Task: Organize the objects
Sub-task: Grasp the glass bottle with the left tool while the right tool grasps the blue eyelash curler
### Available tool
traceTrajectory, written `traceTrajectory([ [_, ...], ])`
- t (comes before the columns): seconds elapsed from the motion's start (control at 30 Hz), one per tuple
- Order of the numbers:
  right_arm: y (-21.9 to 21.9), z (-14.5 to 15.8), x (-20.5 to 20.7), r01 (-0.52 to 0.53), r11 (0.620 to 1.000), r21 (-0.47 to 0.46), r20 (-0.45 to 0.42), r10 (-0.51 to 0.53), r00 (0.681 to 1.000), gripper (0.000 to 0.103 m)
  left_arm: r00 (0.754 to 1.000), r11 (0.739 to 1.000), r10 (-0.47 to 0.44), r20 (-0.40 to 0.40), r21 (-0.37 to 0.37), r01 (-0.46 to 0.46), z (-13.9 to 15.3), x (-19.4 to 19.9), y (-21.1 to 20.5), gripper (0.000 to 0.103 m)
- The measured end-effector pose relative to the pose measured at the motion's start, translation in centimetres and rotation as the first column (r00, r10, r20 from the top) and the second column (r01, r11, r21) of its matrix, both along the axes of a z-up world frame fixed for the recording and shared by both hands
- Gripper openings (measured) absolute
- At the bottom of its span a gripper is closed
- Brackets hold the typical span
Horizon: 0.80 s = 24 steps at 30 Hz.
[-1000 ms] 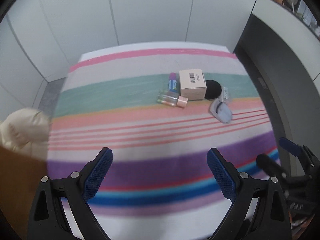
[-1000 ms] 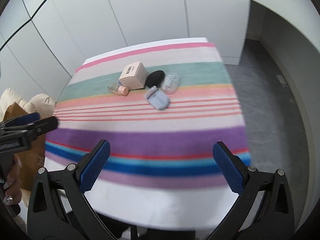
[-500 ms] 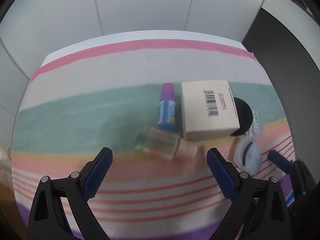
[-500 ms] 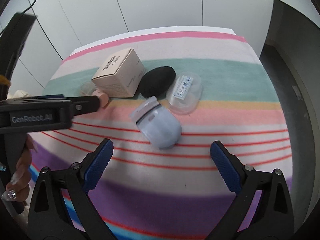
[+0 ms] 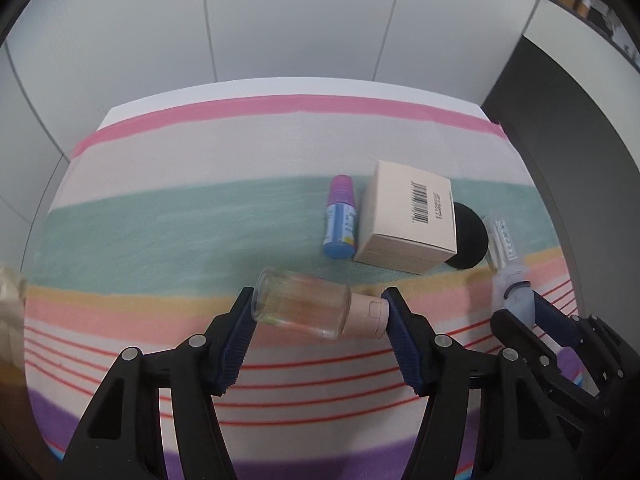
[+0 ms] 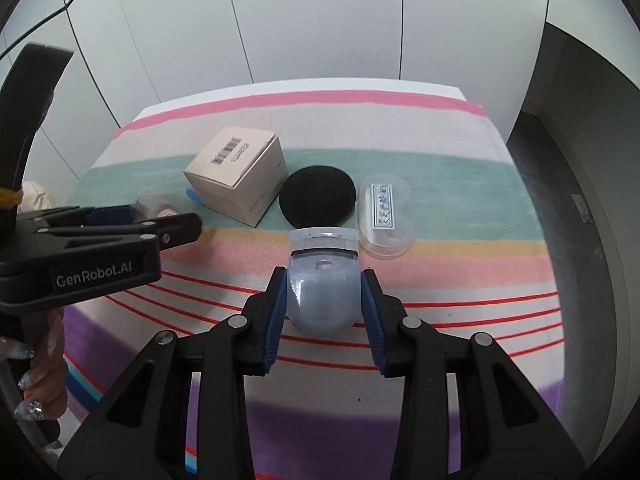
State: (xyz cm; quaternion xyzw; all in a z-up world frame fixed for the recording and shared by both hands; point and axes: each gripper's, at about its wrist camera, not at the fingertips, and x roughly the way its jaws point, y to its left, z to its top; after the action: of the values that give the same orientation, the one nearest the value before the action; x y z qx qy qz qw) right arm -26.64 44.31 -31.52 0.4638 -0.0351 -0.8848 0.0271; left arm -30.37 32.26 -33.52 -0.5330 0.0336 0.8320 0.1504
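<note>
A clear glass bottle with a pink cap [image 5: 316, 306] lies on its side on the striped cloth [image 5: 160, 240]. My left gripper [image 5: 320, 308] is shut on it end to end, one pad on its base, one on the cap. A pale blue rounded case [image 6: 322, 292] lies on the cloth, and my right gripper [image 6: 323, 292] is shut on its sides. Behind them lie a beige carton with a barcode [image 5: 408, 224], a small blue bottle with a purple cap [image 5: 340, 216], a black round puff [image 6: 317, 196] and a clear plastic case [image 6: 385, 216].
The cloth covers a table that ends at a white wall [image 5: 280, 20] at the back. A dark floor [image 6: 580, 200] drops off to the right. My left gripper body [image 6: 92, 248] crosses the left of the right wrist view, and my right gripper shows at the left wrist view's right edge [image 5: 532, 312].
Both grippers moved forward and down to the objects and closed. The left one closed on the glass bottle, the right one on the pale blue case.
</note>
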Motion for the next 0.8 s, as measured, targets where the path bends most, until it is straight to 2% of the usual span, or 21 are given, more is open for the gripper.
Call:
traceTrajectory([
  [0.17, -0.4, 2.8, 0.3, 0.021, 1.000, 0.010, -0.017, -0.021, 1.000, 0.038, 0.998, 0.999, 0.049, -0.049, -0.022, -0.050, 3.0, 0.5, -0.8, 0.064],
  [0.33, -0.1, 7.1, 0.1, 0.064, 0.998, -0.005, -0.040, -0.064, 0.997, 0.038, 0.992, 0.996, 0.076, -0.102, -0.034, -0.080, 7.5, 0.9, -1.8, 0.064],
  [0.4, 0.1, 9.4, 0.1, 0.084, 0.996, -0.007, -0.043, -0.084, 0.995, 0.037, 0.990, 0.995, 0.083, -0.117, -0.039, -0.088, 9.8, 1.1, -2.3, 0.064],
  [0.6, 0.7, 17.0, 1.2, 0.152, 0.988, 0.007, -0.097, -0.150, 0.984, 0.038, 0.980, 0.991, 0.135, -0.150, 0.013, -0.134, 17.7, 2.5, -5.5, 0.064],
  [0.7, 0.5, 20.5, 1.9, 0.154, 0.988, 0.001, -0.127, -0.153, 0.980, 0.038, 0.965, 0.988, 0.156, -0.210, 0.051, -0.149, 21.8, 3.8, -7.0, 0.064],
  [0.8, -0.3, 24.3, 3.3, 0.134, 0.991, 0.012, -0.170, -0.130, 0.977, 0.038, 0.956, 0.987, 0.159, -0.248, 0.045, -0.152, 25.3, 5.3, -7.9, 0.064],
])
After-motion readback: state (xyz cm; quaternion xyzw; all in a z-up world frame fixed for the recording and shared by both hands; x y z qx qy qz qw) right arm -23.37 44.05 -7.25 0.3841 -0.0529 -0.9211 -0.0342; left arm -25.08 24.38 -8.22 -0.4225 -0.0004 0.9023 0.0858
